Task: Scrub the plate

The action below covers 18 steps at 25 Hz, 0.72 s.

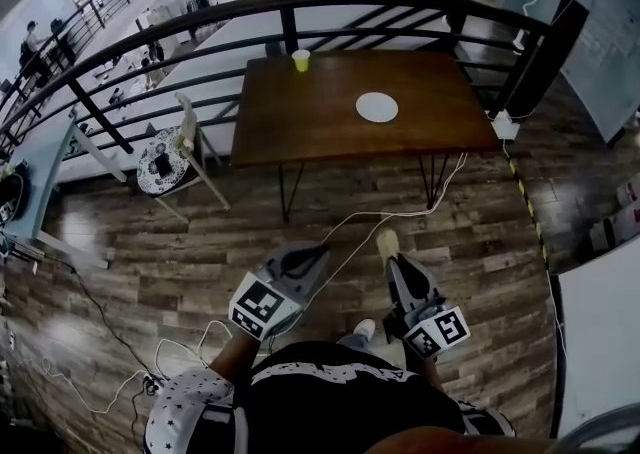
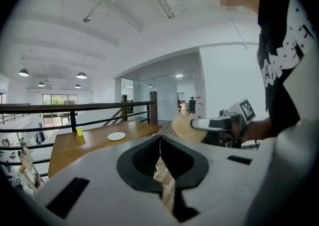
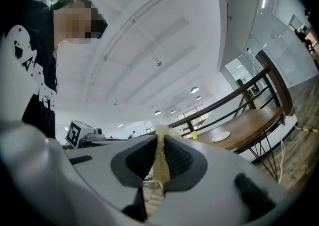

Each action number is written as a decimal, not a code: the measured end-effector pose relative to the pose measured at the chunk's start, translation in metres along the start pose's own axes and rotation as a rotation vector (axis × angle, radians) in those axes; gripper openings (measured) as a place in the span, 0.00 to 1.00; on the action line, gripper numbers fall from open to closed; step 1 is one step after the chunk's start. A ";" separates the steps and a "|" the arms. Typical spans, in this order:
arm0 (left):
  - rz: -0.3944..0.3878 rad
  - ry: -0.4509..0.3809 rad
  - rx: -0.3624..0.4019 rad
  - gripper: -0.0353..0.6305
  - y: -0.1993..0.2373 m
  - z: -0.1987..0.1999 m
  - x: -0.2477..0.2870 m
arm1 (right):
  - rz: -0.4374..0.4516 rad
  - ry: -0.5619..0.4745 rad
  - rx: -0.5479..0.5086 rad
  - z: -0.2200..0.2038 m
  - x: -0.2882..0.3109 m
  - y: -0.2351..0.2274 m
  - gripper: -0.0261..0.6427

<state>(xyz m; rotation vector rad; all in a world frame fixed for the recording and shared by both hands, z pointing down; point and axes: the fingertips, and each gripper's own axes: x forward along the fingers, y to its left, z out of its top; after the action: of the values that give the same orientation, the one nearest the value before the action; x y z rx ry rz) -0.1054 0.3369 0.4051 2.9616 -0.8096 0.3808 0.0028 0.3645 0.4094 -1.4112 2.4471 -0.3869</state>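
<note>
A white plate (image 1: 377,107) lies on the brown wooden table (image 1: 300,117), far ahead of me; it also shows small in the left gripper view as the plate (image 2: 116,136) and in the right gripper view as the plate (image 3: 221,136). My right gripper (image 1: 392,256) is held low near my body, shut on a tan scrubbing sponge (image 1: 386,240), which sits pinched between the jaws as the sponge (image 3: 160,156). My left gripper (image 1: 316,254) hovers beside it, jaws closed with nothing between them (image 2: 159,140). Both are well short of the table.
A yellow-green cup (image 1: 301,60) stands at the table's far edge. A black railing (image 1: 300,12) runs behind the table. A white chair (image 1: 165,157) sits left of it. White cables (image 1: 350,227) trail over the wood floor, and a white box (image 1: 503,126) is at the table's right corner.
</note>
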 end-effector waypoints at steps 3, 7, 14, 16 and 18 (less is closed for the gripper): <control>0.010 0.002 0.005 0.07 0.001 0.006 0.014 | 0.003 -0.001 0.008 0.005 0.001 -0.014 0.11; 0.027 0.012 0.002 0.07 -0.001 0.011 0.030 | 0.015 0.001 0.014 0.012 0.000 -0.033 0.11; 0.026 0.020 0.003 0.07 -0.008 0.019 0.059 | 0.015 -0.004 0.032 0.022 -0.004 -0.066 0.11; 0.026 0.025 0.008 0.07 -0.009 0.021 0.069 | 0.017 -0.004 0.039 0.023 -0.005 -0.075 0.11; 0.026 0.029 0.012 0.07 -0.010 0.022 0.077 | 0.015 -0.004 0.048 0.022 -0.007 -0.085 0.11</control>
<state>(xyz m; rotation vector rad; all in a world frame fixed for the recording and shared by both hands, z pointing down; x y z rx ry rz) -0.0312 0.3054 0.4027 2.9519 -0.8469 0.4303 0.0815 0.3275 0.4208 -1.3718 2.4274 -0.4362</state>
